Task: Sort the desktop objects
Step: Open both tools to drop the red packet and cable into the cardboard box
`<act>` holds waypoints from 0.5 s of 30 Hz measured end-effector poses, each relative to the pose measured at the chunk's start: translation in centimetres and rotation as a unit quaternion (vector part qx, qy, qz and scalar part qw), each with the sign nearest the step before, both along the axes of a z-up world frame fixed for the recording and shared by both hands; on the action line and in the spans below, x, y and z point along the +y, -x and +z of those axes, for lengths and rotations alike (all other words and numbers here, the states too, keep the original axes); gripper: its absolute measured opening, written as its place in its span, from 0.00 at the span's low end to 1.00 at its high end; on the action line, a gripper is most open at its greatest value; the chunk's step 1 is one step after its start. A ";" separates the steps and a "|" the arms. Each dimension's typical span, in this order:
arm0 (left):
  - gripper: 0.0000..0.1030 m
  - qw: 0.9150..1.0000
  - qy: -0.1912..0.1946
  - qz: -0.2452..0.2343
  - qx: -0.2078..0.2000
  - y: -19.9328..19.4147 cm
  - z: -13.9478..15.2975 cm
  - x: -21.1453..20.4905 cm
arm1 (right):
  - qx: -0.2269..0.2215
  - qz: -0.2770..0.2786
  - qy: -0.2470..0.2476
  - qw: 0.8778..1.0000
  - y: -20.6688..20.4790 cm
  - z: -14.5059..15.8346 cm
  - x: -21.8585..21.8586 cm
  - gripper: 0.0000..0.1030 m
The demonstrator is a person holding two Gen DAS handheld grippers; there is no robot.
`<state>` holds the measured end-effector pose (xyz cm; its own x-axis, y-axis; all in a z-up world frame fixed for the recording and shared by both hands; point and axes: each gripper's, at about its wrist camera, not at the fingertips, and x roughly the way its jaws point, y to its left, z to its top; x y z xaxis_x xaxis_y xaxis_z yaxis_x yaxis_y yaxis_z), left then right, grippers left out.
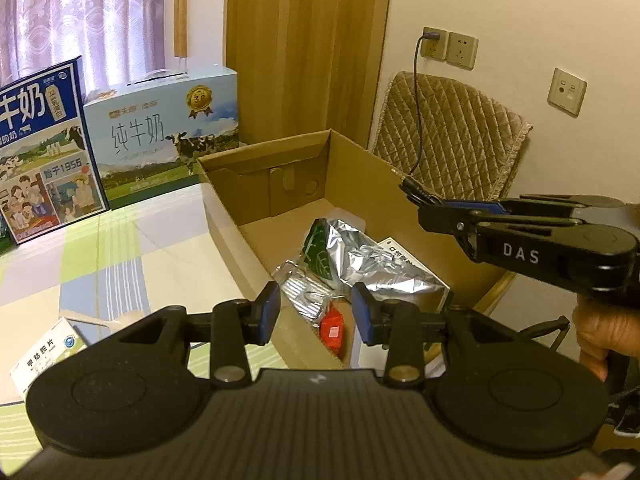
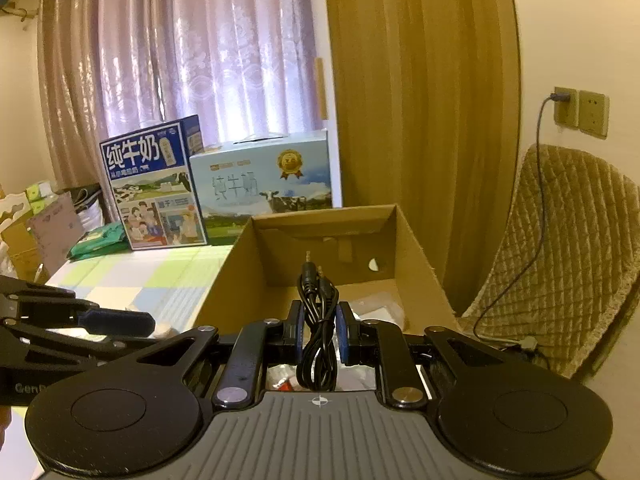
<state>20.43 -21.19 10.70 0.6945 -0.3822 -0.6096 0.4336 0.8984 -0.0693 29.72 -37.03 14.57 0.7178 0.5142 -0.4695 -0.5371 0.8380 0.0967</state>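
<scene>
Black audio cable (image 2: 318, 320) limp and light, pinched mid-coil in right gripper (image 2: 318, 334), centre frame over cardboard box (image 2: 416, 256); left gripper (image 1: 316, 312) parted, empty, lower centre

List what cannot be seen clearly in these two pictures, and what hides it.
- White box in the cardboard box: left wrist view, mostly covered by the foil bag.
- Medicine box on the table: left wrist view, overlapped by the left gripper body.
- Audio cable in the right gripper: its lower loops end behind the gripper body.
</scene>
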 end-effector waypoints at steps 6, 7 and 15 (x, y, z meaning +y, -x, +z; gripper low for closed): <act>0.32 1.000 0.003 0.006 0.003 0.1 -0.2 0.8 | 0.004 0.004 -0.001 1.000 0.0 0.0 0.9 0.13; 0.32 1.000 0.003 0.007 0.003 0.1 -0.2 0.9 | 0.004 0.003 0.000 1.000 0.0 0.0 1.0 0.14; 0.36 1.000 0.004 0.013 0.006 0.7 -0.5 1.9 | -0.007 -0.016 -0.001 1.000 0.5 -0.1 0.8 0.73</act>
